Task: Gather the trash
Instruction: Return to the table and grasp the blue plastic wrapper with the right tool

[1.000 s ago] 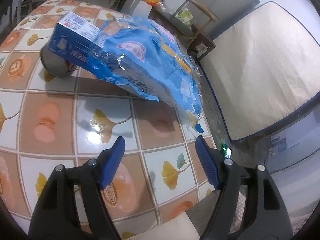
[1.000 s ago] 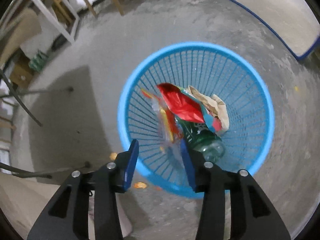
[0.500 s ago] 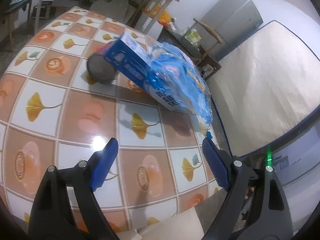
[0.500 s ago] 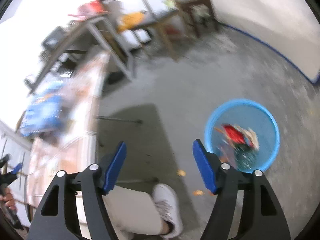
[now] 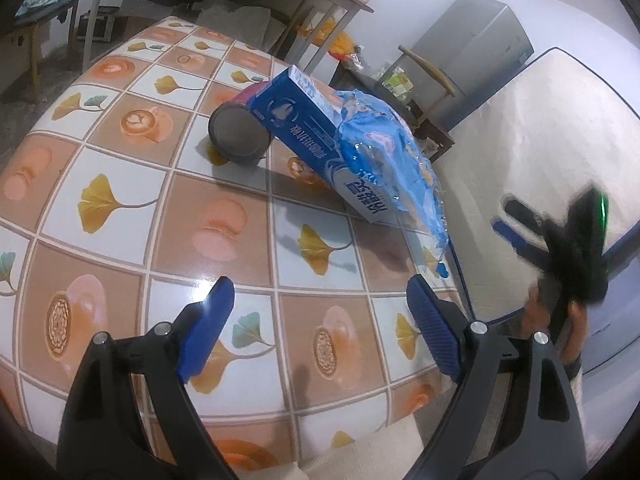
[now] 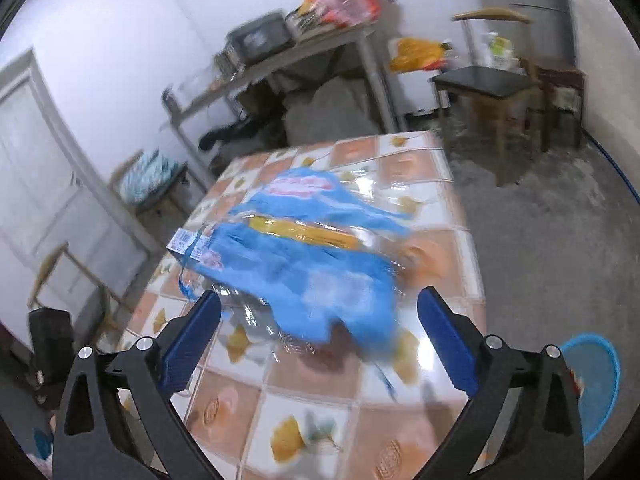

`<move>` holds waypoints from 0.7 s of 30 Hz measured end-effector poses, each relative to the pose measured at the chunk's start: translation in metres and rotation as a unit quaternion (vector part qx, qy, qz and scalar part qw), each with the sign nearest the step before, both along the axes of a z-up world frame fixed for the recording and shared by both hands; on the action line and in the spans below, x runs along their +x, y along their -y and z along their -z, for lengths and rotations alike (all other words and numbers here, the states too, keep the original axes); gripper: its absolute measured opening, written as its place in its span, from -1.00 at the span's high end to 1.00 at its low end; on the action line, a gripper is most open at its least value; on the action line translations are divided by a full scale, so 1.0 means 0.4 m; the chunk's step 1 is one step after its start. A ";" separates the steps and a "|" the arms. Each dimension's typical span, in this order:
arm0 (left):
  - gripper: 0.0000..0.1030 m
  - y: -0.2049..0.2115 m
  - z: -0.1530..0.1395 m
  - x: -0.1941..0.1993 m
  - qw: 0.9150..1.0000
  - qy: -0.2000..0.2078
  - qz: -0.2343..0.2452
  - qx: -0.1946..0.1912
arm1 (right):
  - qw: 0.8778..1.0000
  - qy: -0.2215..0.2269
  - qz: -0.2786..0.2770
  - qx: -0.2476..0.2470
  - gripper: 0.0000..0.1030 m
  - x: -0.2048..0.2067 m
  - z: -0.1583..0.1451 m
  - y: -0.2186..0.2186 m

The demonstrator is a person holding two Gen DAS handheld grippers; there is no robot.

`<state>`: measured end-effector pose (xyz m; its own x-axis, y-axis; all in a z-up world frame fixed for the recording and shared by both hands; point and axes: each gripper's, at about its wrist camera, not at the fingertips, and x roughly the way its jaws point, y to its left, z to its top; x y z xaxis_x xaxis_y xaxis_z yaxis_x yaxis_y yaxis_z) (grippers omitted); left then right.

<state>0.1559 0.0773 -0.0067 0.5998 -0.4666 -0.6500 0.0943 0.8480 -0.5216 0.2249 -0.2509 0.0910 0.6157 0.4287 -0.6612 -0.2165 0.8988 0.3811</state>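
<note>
A blue carton lies tilted on the tiled table, propped on a dark round can, with a crumpled blue plastic wrapper draped over its near end. My left gripper hovers open above the table, short of the carton, nothing between its fingers. The right gripper hangs above the wrapper, its jaws opening wide and empty. It shows blurred at the right in the left wrist view, right gripper. The blue basket stands on the floor, right of the table.
A mattress leans beyond the table's right edge. A metal table with clutter, a dark stool and a wooden chair stand behind. Bare concrete floor lies between table and basket.
The right gripper rose from over the basket, swung to the table and opened wide. The left gripper drew back from the carton and opened a little more.
</note>
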 end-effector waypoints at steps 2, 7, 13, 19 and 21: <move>-0.64 0.001 0.005 0.005 1.000 0.001 -0.001 0.006 | 0.999 -0.010 -0.029 -0.029 -0.86 0.073 0.014 -0.066; -0.68 0.002 0.020 0.022 1.000 0.002 -0.003 0.022 | 0.994 0.000 -0.049 -0.102 -0.86 0.196 0.022 -0.164; -0.69 -0.010 0.033 0.040 1.000 0.000 -0.005 0.022 | 0.989 -0.034 -0.067 -0.125 -0.86 0.321 0.072 -0.213; -0.69 -0.024 0.047 0.050 1.000 -0.006 -0.007 0.015 | 0.992 -0.066 -0.075 -0.081 -0.60 0.323 0.096 -0.201; -0.69 -0.024 0.052 0.055 1.000 -0.009 -0.008 0.014 | 0.992 -0.062 -0.077 -0.080 -0.41 0.310 0.092 -0.200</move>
